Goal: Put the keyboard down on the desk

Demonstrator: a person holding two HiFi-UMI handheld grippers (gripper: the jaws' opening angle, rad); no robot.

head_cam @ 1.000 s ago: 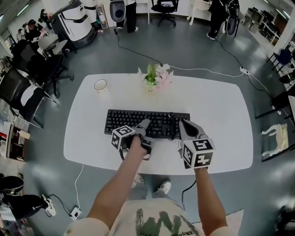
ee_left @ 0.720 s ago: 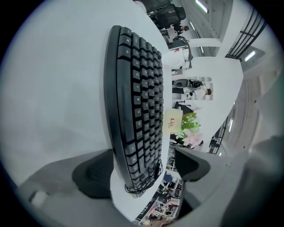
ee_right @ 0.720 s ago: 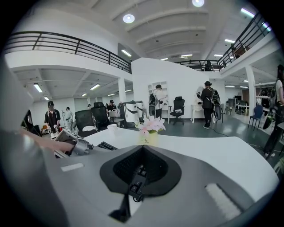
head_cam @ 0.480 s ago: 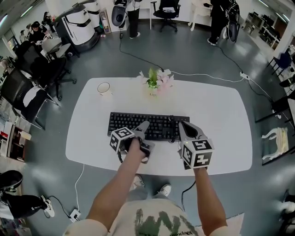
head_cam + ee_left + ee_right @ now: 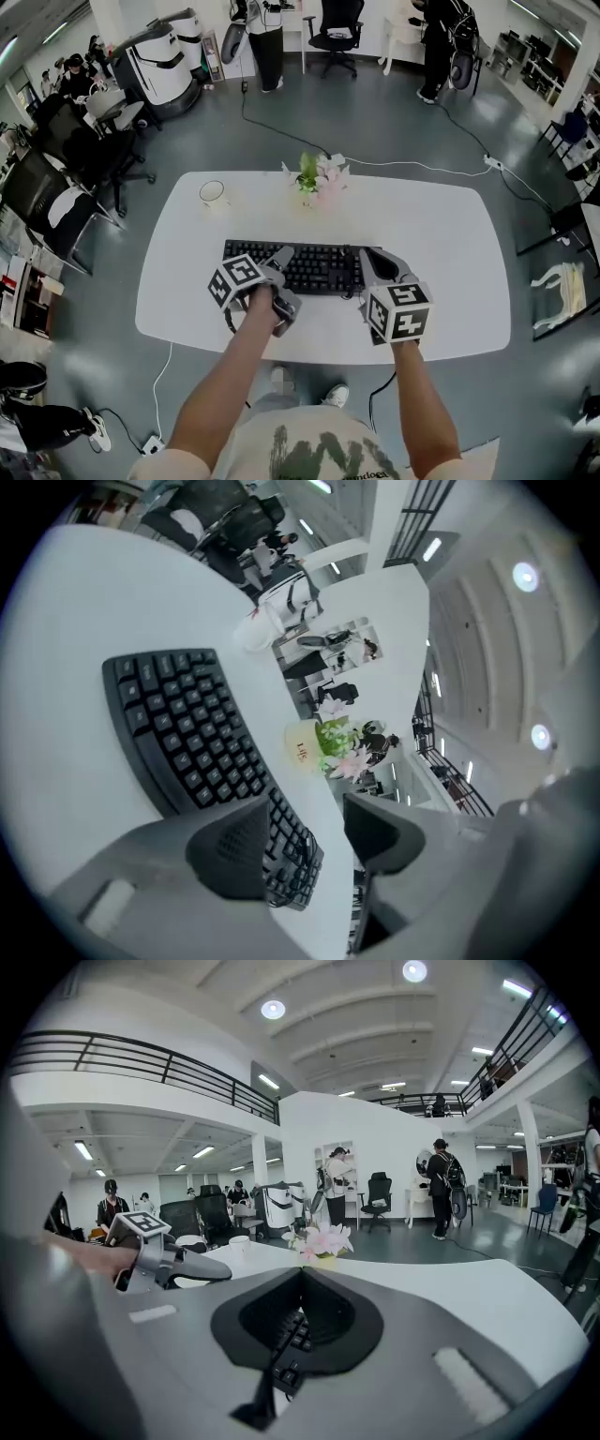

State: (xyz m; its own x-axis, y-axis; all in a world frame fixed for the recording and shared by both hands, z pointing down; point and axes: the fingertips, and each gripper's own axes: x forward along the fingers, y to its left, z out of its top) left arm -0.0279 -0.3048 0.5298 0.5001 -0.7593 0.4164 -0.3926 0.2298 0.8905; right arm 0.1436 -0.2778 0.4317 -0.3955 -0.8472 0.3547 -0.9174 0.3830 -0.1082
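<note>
The black keyboard [image 5: 314, 267] lies across the middle of the white desk [image 5: 441, 234]. My right gripper [image 5: 368, 262] is at its right end, jaws shut on that end; in the right gripper view, keys [image 5: 292, 1330] and a dark cable show between the pads. My left gripper [image 5: 278, 259] hovers over the keyboard's front edge, raised and rolled. Its jaws have just been closing, and they stand apart with nothing between them [image 5: 314, 841]. Beyond them the keyboard [image 5: 178, 724] rests on the desk.
A small pot of pink flowers [image 5: 316, 172] stands at the desk's far edge and a white cup [image 5: 212, 193] at its far left. Office chairs, cables on the floor and people surround the desk. My left gripper [image 5: 178, 1265] shows in the right gripper view.
My left gripper has lifted away from the keyboard and rolled, and its jaws have narrowed. The right gripper and the keyboard have stayed in place.
</note>
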